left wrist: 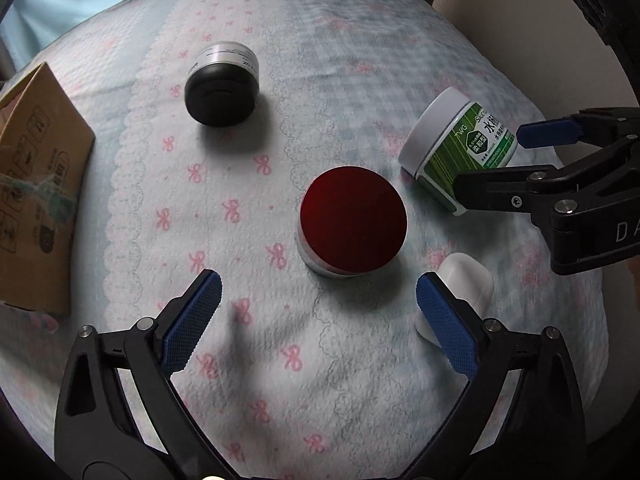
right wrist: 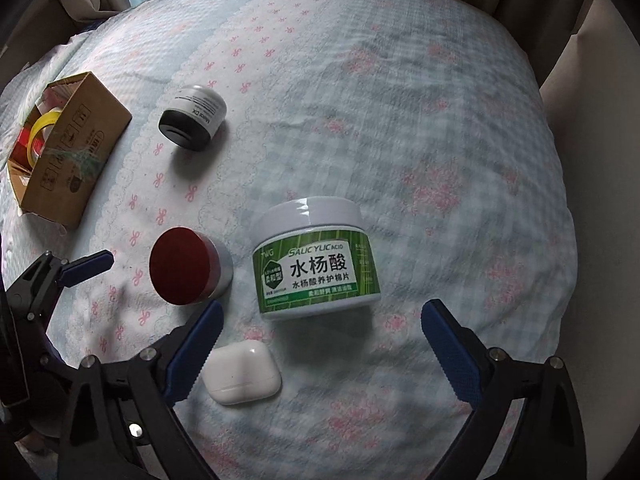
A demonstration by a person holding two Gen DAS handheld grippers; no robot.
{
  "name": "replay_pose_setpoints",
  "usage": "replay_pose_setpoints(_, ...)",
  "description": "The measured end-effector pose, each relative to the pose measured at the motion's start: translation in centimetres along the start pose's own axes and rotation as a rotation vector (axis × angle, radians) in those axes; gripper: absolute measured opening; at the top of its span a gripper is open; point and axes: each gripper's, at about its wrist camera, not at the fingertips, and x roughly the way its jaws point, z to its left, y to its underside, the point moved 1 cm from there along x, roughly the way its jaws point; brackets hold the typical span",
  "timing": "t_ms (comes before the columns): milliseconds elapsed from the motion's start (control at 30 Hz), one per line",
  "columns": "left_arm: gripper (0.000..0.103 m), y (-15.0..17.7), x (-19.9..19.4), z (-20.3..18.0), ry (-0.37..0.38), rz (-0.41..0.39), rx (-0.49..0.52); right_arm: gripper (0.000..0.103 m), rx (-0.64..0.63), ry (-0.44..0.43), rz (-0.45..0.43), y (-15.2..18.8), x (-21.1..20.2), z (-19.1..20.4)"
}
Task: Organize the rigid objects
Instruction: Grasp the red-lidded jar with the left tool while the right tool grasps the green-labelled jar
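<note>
Looking down your left gripper [left wrist: 318,316], wide open and empty, the red jar [left wrist: 353,222] sits just ahead on the bed; your right gripper [right wrist: 322,354], equally open, faces the green jar [right wrist: 316,258].

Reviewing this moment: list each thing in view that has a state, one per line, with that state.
Left gripper: open, empty.
Right gripper: open, empty.
Red-lidded jar: lid on, standing on the bedspread.
Green-labelled jar: white lid on, on the bedspread.
Black-lidded jar: lid on.
White earbud case: shut, lying flat.
Cardboard box: open, tape rolls inside.
</note>
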Motion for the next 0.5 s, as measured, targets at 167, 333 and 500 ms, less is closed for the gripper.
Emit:
replay_pose_setpoints(167,0.086,-0.9,2.1,-0.7,-0.028,-0.047,0.025,0.081,-0.035,-0.018,0.037,-0.6,2.6,0.2)
replay_pose_setpoints(333,0.057,-1.7,2.3,-1.3,-0.018,-0.096,0.052,0.069,-0.017,-0.046,0.031,-0.6,3.3,0.0)
replay_pose_setpoints(500,0.052,-2.0,2.4,-1.3,-0.010,-0.095,0.055,0.068,-0.013,-0.052,0.023,-0.5,3.2,0.3)
